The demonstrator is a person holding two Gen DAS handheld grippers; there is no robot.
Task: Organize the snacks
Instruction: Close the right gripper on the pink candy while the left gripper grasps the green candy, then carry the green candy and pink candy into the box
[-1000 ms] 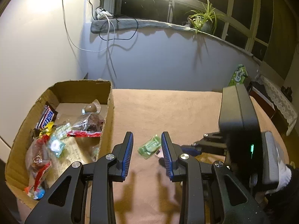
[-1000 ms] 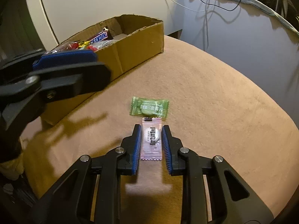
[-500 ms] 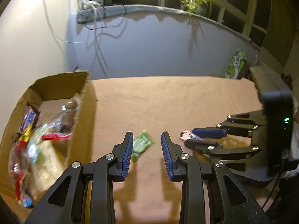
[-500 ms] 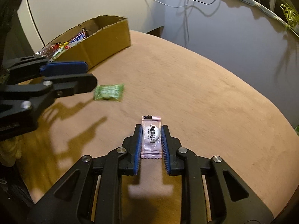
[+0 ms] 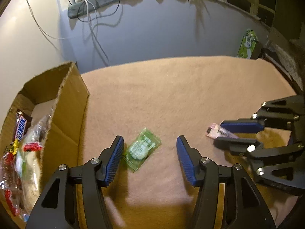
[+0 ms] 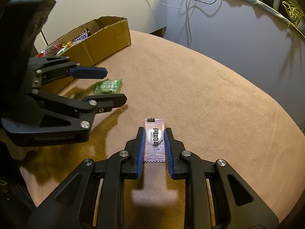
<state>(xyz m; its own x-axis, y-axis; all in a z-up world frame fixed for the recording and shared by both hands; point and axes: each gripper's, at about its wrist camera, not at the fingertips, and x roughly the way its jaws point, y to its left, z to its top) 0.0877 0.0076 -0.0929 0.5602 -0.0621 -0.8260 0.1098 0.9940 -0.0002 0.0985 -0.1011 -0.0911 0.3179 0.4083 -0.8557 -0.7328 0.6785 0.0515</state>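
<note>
A green candy packet (image 5: 142, 148) lies flat on the tan table cloth. My left gripper (image 5: 149, 145) is open, its fingers on either side of the packet and close above the cloth. It also shows in the right wrist view (image 6: 108, 85), with the green packet (image 6: 108, 86) between its fingers. My right gripper (image 6: 153, 139) is shut on a pale pink candy packet (image 6: 154, 140) and holds it above the table. In the left wrist view the right gripper (image 5: 226, 133) is at the right with the pink packet (image 5: 216, 130) sticking out.
An open cardboard box (image 5: 63, 114) at the left holds a Snickers bar (image 5: 20, 127) and several wrapped snacks. It also shows in the right wrist view (image 6: 106, 38). A green carton (image 5: 247, 45) stands past the far right table edge. Cables hang on the wall.
My left gripper has opened wider and come down around the green packet. My right gripper has drawn back to the right with the pink packet still in it.
</note>
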